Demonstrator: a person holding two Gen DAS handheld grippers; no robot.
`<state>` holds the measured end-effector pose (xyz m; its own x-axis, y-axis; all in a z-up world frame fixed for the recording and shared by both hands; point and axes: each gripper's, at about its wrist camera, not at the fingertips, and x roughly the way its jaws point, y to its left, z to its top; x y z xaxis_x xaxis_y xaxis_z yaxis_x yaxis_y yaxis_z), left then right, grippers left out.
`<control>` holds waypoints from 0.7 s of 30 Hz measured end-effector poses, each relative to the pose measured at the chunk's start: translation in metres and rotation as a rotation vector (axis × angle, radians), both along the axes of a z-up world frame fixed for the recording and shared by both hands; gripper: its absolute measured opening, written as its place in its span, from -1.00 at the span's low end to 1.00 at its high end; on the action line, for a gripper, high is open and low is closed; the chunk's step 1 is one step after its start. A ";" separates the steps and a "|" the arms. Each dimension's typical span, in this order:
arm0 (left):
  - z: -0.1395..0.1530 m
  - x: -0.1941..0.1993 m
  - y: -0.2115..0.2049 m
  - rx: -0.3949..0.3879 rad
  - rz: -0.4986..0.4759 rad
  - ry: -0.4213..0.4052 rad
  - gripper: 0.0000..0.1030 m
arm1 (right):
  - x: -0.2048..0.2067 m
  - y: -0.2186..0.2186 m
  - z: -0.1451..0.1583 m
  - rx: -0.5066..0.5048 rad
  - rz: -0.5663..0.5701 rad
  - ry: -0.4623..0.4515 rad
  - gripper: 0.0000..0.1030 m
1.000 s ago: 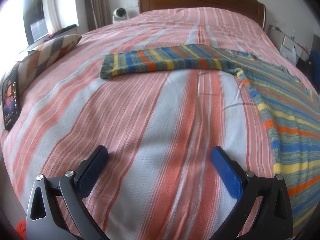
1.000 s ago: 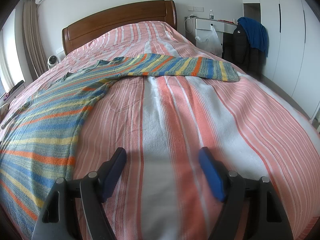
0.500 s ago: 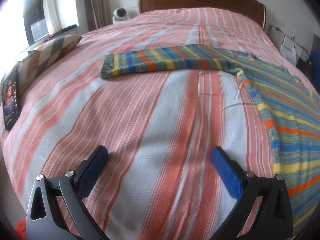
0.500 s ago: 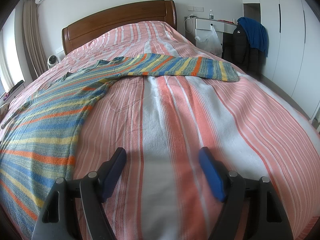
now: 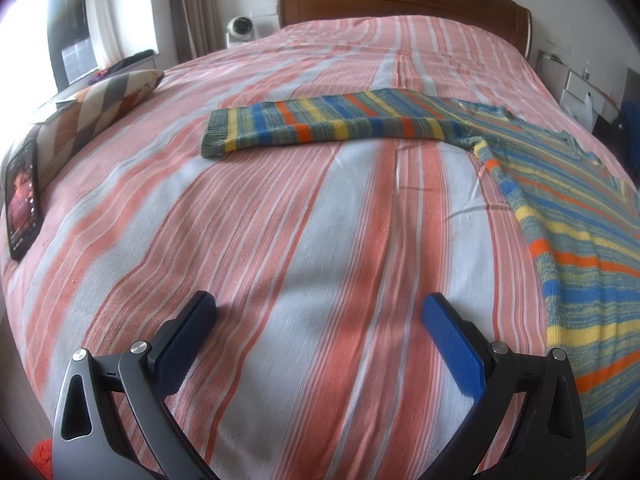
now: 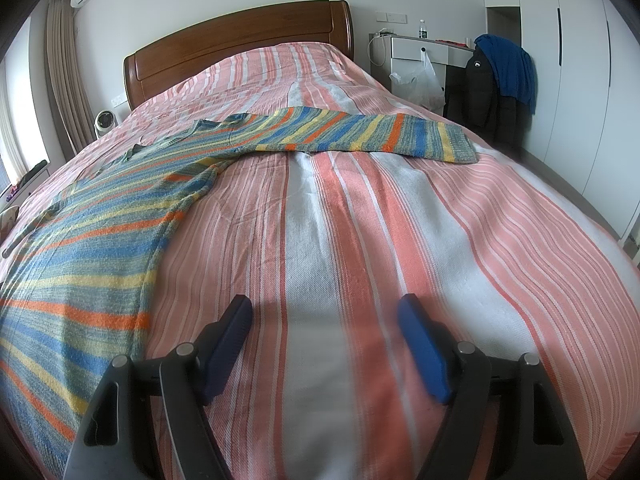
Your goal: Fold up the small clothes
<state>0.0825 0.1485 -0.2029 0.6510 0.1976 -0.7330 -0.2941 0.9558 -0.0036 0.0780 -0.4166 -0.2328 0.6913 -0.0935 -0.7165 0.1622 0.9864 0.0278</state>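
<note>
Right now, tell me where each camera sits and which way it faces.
Left wrist view: behind the left tool, open, aimed down over the striped bed toward the headboard; sweater at right, phone at left.
Right wrist view: behind the right tool, open, facing the same way; sweater at left, desk at right.
Shared: bed, headboard, sweater.
</note>
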 end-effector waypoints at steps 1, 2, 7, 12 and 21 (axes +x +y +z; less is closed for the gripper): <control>0.000 0.000 0.000 0.000 0.000 0.000 0.99 | 0.000 0.000 0.000 0.000 0.000 0.000 0.45; 0.000 0.000 0.000 0.000 0.000 0.000 0.99 | 0.000 0.000 0.000 0.000 0.000 0.000 0.45; 0.000 0.000 0.000 0.000 0.000 -0.001 0.99 | 0.000 0.000 0.000 0.000 0.000 0.000 0.45; 0.000 0.000 -0.001 0.001 0.000 -0.001 0.99 | 0.000 0.000 0.000 0.000 0.000 0.000 0.45; -0.001 0.000 -0.001 0.001 0.000 -0.002 0.99 | -0.001 -0.001 0.000 0.000 0.001 0.001 0.46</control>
